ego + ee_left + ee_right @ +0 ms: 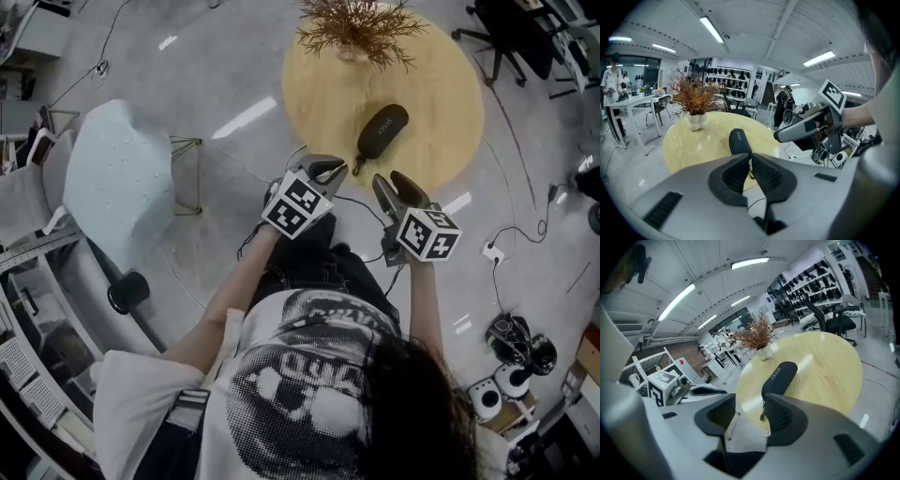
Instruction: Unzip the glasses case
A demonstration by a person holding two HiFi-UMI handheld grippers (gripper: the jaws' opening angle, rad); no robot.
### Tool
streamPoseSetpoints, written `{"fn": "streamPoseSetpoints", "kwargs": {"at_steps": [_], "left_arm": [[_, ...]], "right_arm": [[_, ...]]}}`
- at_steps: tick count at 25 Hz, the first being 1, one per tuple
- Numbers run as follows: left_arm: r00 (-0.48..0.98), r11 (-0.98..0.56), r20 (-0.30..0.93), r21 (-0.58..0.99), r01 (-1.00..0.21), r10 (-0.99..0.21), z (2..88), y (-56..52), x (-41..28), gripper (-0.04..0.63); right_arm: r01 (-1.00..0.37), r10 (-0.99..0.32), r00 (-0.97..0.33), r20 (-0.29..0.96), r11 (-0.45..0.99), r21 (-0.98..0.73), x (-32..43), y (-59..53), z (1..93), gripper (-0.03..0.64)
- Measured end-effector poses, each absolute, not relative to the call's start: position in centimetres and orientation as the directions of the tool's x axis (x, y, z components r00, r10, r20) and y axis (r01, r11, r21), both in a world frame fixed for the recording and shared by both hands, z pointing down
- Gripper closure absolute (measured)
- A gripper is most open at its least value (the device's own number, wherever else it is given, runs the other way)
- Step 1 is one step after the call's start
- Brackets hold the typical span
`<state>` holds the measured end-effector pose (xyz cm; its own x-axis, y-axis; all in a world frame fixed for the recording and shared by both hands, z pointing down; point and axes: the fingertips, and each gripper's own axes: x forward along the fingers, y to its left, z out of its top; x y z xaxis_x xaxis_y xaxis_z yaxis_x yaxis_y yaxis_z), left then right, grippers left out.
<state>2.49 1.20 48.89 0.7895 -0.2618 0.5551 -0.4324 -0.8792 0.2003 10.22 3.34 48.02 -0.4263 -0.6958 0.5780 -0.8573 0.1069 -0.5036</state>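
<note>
Beyond the left gripper [328, 171] and right gripper [398, 190], a round wooden table [441, 141] bears a glasses case [382, 131], then a plant vase [356, 37].

Left tool [749, 156] closed, right tool [751, 400] apart

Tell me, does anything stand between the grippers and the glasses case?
Nothing visible does. Only open air separates the left gripper and right gripper from the glasses case; the plant stands beyond it.

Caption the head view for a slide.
Left gripper and right gripper held short of the glasses case lying on a round table that also bears a dried plant.
</note>
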Motion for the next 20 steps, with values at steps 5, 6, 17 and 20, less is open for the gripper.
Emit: {"fn": "streamPoseSetpoints", "kwargs": {"at_steps": [5, 6, 17, 20], "left_arm": [[0.777, -0.861, 0.55, 0.187, -0.473, -0.307, 48.3, 3.5, 2.3, 0.578], [0.777, -0.856, 0.543, 0.189, -0.482, -0.317, 47.8, 4.1, 2.4, 0.578], [0.781, -0.808, 0.473, 0.212, -0.55, -0.407, 43.5, 14.1, 2.1, 0.578], [0.772, -0.799, 0.475, 0.207, -0.564, -0.423, 43.3, 16.8, 1.9, 0.578]], "right_arm": [[-0.855, -0.689, -0.46, 0.56, 0.173, -0.489, 10.0, 7.7, 47.1, 0.423], [-0.854, -0.689, -0.465, 0.556, 0.184, -0.486, 10.1, 8.6, 46.9, 0.426], [-0.836, -0.699, -0.528, 0.482, 0.329, -0.439, 9.1, 17.6, 43.9, 0.436], [-0.825, -0.697, -0.55, 0.46, 0.365, -0.432, 8.8, 19.8, 43.2, 0.438]]}}
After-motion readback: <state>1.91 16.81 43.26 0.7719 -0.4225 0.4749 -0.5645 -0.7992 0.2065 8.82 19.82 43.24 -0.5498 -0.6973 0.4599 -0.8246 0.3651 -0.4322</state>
